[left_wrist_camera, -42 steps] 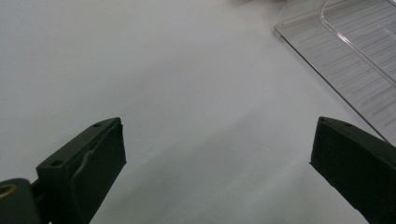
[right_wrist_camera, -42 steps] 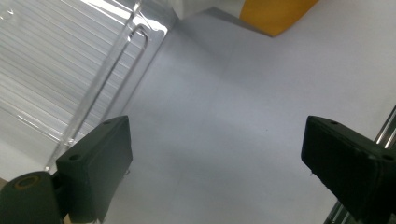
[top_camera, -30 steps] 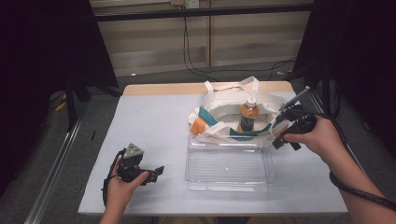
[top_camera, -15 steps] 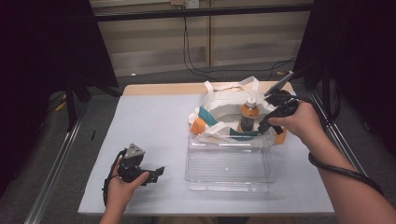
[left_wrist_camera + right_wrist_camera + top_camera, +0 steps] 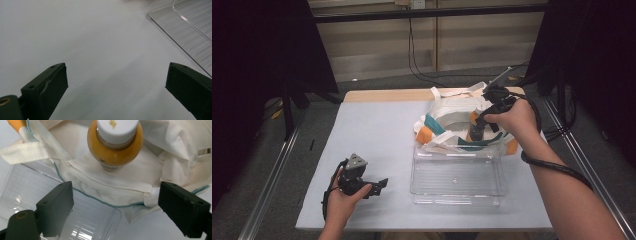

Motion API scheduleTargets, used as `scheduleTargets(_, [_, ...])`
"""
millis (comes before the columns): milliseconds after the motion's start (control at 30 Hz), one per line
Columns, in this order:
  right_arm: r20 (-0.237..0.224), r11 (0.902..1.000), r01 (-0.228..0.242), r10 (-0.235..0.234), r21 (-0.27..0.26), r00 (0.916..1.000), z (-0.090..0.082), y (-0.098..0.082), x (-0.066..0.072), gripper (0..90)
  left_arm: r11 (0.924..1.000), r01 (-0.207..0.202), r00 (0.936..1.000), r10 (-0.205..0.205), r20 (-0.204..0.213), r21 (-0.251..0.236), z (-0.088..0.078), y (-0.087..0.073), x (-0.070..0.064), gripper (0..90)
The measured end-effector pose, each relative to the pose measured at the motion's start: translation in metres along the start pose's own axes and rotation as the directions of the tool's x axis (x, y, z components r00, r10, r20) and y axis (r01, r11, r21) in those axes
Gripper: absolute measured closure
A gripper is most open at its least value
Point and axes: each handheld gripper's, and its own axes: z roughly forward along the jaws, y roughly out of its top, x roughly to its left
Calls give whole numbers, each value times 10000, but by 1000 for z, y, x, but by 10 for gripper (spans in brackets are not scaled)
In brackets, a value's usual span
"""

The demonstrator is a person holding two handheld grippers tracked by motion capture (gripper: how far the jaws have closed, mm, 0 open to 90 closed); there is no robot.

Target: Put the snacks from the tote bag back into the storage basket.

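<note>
The right gripper (image 5: 478,126) hovered over the cloth bag (image 5: 452,112) at the table's far right, its jaws apart and just closing, nothing between them. The orange bottle (image 5: 115,143) stood upright inside the bag, beyond the clear tray (image 5: 457,175). The left gripper (image 5: 374,187) rested near left, jaws spread empty.

A lab-like recording booth: black curtains (image 5: 262,65) hang at the upper left and right of the frame, metal rails (image 5: 267,185) run along both sides, cables (image 5: 422,65) trail down the back wall, and the table (image 5: 377,135) wears a plain white cover.
</note>
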Motion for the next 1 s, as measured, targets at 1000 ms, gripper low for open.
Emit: scheduleTargets(1000, [188, 9749, -2225, 2226, -70, 9747, 39, 38, 7, 224, 9996, -179, 9998, 177, 51, 222, 2, -1, -1, 46])
